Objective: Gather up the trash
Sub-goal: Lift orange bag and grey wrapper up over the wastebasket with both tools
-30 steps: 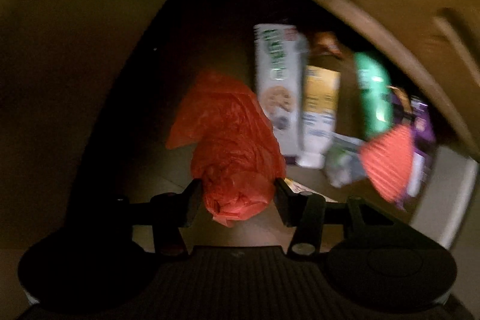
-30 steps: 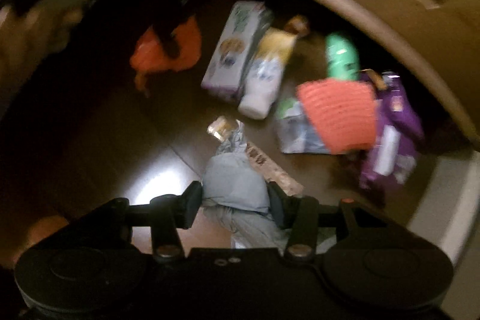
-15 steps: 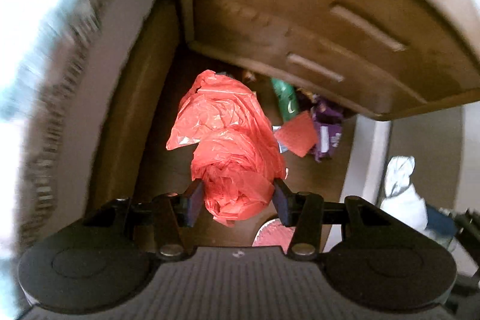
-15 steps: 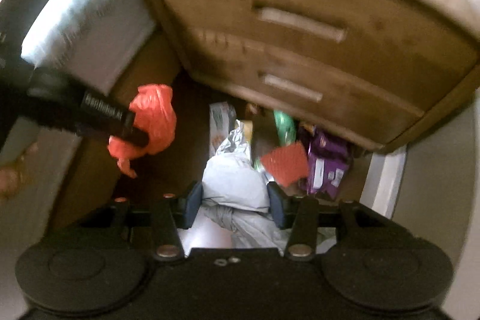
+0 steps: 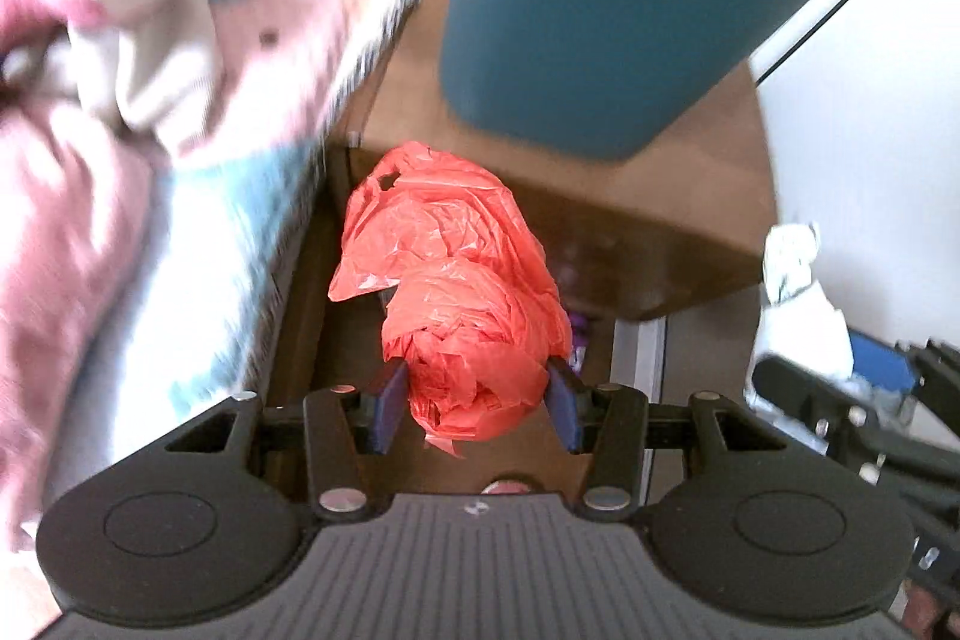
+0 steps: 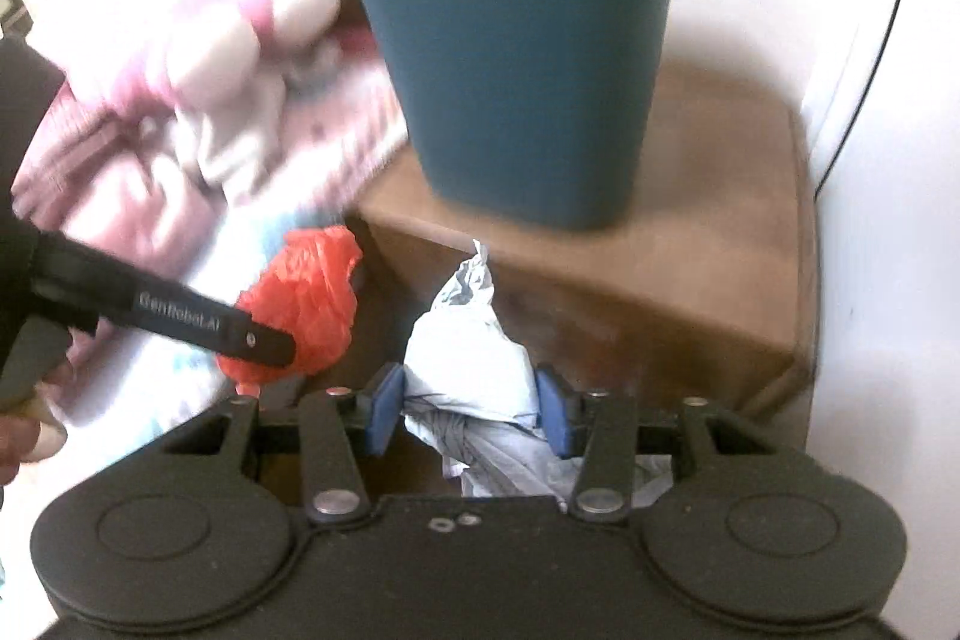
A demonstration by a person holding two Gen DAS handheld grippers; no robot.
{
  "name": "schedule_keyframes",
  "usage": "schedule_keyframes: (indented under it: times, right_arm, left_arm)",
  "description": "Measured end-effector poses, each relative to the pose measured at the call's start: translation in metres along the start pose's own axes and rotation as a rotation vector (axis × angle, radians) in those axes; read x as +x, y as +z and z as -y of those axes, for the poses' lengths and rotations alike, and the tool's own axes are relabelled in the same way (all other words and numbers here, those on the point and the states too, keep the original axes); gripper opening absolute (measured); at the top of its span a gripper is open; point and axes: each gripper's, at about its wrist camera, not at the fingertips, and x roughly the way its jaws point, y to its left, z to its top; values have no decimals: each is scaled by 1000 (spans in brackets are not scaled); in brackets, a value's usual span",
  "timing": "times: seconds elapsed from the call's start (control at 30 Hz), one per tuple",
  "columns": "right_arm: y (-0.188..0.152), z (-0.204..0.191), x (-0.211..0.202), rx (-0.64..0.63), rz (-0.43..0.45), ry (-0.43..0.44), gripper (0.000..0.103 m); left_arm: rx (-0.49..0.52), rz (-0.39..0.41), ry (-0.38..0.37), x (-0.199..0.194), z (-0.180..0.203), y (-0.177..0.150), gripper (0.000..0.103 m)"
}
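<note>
**Two crumpled bags held up in front of a bedside cabinet**

A bedroom corner fills both views: a bed (image 5: pixel 198 232) with pale blue and pink bedding runs down the left of the frame, a pink and white plush toy (image 6: pixel 240 40) lies blurred on it at the upper left, and a white wall (image 6: pixel 888 220) closes the right side. Between bed and wall stands a brown wooden cabinet (image 6: pixel 690 244), and on its top, in the upper middle of the frame, sits a dark blue bin (image 6: pixel 516 58).

In the left wrist view the left gripper (image 5: pixel 477 397) sits at lower centre, its blue-padded fingers (image 5: pixel 389 397) closed on a crumpled red plastic bag (image 5: pixel 456 292). The bag bulges upward from the pads toward the middle of the frame, in front of the cabinet's front edge and below the bin. At the right edge, some white crumpled material (image 5: pixel 798 298) and dark equipment lie against the wall.

In the right wrist view the right gripper (image 6: pixel 471 409) sits at lower centre, its fingers (image 6: pixel 553 412) clamped on a crumpled pale grey bag (image 6: pixel 474 358) whose twisted tip points up toward the bin's base. To the left of the middle, the left gripper (image 6: pixel 264 346) reaches in from the left edge with the red plastic bag (image 6: pixel 306 304) pinched at its end, just beside the bed. A hand (image 6: pixel 24 436) shows at the lower left edge.
</note>
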Motion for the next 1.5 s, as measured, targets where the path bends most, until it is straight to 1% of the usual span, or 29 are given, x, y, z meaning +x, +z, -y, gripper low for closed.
schedule_keyframes:
  times: [0.2, 0.47, 0.6, 0.77, 0.87, 0.93, 1.0, 1.1, 1.13, 1.23, 1.3, 1.37, 1.5]
  right_arm:
    - [59, 4, -49, -4, 108, 9, 46]
    - [128, 10, -96, -38, 265, -4, 46]
    - [167, 17, -112, -58, 343, -22, 46]
    - [211, 26, -122, -51, 407, -48, 47]
    - [230, 34, -119, -46, 420, -64, 47]
    - [239, 39, -113, -32, 416, -67, 47]
    - [246, 42, -101, -23, 397, -68, 47]
    - [253, 40, -76, -50, 345, -83, 47]
    - [253, 39, -68, -64, 327, -90, 46]
    - [252, 37, -45, -98, 269, -103, 47]
    - [247, 38, -32, -114, 232, -108, 47]
    - [243, 39, -19, -141, 195, -112, 47]
    - [232, 35, 0, -248, 131, -127, 47]
  left_arm:
    - [64, 98, -2, -69, 22, 32, 48]
    - [137, 243, -24, -140, 53, 73, 48]
    - [167, 328, -43, -167, 69, 103, 48]
    - [144, 394, -84, -188, 78, 147, 48]
    - [120, 400, -106, -185, 80, 173, 48]
    - [108, 377, -125, -176, 82, 190, 48]
    - [90, 343, -110, -159, 82, 203, 48]
    - [83, 304, -85, -136, 80, 213, 48]
    - [79, 292, -71, -127, 80, 218, 48]
    - [74, 244, -61, -101, 75, 226, 48]
    - [80, 224, -36, -87, 77, 228, 48]
    - [95, 203, -26, -76, 80, 231, 48]
    - [132, 165, 3, -57, 89, 233, 48]
